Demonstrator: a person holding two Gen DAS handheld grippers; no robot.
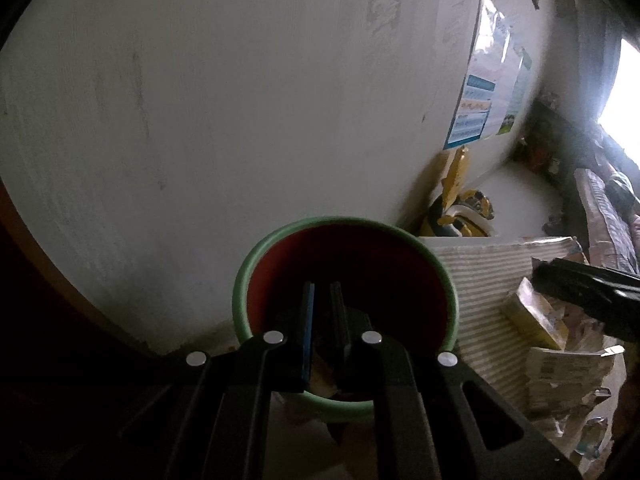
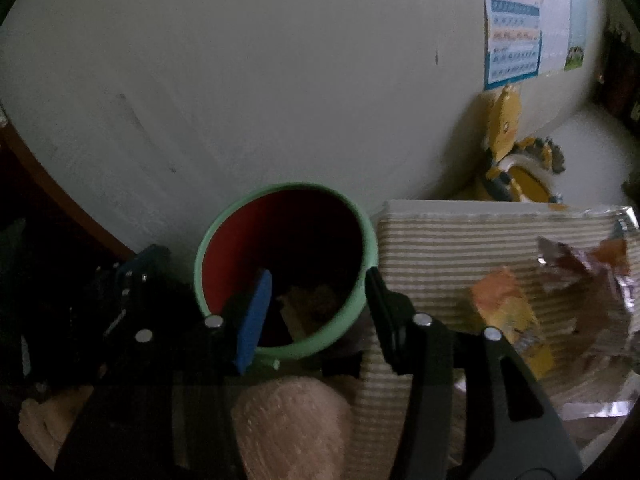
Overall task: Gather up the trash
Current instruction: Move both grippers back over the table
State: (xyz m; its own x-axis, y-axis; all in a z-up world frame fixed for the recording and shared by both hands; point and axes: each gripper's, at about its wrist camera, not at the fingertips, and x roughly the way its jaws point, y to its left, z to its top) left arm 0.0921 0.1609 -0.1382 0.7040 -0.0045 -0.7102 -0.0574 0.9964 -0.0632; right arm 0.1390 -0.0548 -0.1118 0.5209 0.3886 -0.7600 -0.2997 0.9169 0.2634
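Trash point(image 2: 516, 320) lies mostly on the striped mat point(image 2: 440, 240), right of the bin point(image 2: 370, 248), which holds some scraps. My left tool point(image 1: 323, 320) hangs nearly closed and empty over it; my right tool point(image 2: 316, 300) stands apart, empty. Wrappers remain.

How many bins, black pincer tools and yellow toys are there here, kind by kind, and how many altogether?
green-rimmed bin: 1
pincer tools: 2 (left gripper, right gripper)
yellow toy: 1
Total: 4
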